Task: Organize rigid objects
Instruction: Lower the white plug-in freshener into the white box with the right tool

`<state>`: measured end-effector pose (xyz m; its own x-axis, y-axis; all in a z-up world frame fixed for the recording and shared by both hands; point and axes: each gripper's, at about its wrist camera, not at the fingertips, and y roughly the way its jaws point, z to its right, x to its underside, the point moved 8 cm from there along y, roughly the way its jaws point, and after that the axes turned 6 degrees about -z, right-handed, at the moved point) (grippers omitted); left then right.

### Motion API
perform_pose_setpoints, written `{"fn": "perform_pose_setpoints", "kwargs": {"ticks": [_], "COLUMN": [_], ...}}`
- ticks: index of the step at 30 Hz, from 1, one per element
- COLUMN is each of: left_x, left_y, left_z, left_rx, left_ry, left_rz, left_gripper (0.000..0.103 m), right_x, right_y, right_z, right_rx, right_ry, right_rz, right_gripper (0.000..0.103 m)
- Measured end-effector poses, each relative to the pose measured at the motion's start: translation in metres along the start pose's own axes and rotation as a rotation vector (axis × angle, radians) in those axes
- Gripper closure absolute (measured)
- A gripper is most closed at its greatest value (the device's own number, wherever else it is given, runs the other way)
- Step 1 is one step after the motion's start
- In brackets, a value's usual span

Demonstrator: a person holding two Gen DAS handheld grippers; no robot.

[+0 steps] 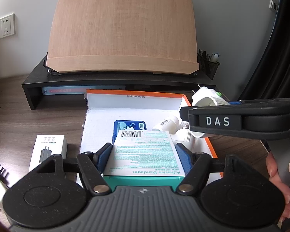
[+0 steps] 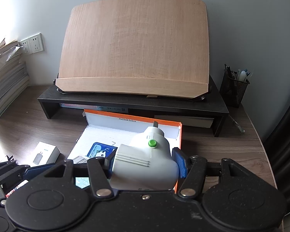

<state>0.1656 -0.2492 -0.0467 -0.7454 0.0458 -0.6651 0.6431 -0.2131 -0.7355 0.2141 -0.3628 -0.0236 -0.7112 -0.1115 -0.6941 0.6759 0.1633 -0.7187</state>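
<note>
We are looking at our left hand-held gripper (image 1: pixel 144 155): speckled black linkage arms, silver pivot rivets, two round black discs flanking a ribbed grey centre plate with a small cross mark. Its finger pads (image 1: pixel 104 157) are showing blue. Beside that plate, our right hand-held gripper (image 2: pixel 145 163) is showing white "DAS" lettering on its black side, with matching blue pads and rivets.

Blue tin (image 1: pixel 125 127) partly hidden behind bandage box (image 1: pixel 145 152); paper stack (image 2: pixel 3 77) cut off at left edge.
</note>
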Motion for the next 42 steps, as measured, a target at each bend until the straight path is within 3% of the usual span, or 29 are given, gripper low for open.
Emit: {"fn": "perform_pose_setpoints", "kwargs": {"ticks": [42], "left_x": [0.001], "left_y": [0.003], "left_z": [-0.001], "left_rx": [0.004], "left_ry": [0.002], "left_rz": [-0.016], "left_gripper": [0.031], "right_x": [-0.012], "right_y": [0.027], "right_z": [-0.006], "right_rx": [-0.008], "right_ry": [-0.014], "right_rz": [-0.045], "right_gripper": [0.033]}}
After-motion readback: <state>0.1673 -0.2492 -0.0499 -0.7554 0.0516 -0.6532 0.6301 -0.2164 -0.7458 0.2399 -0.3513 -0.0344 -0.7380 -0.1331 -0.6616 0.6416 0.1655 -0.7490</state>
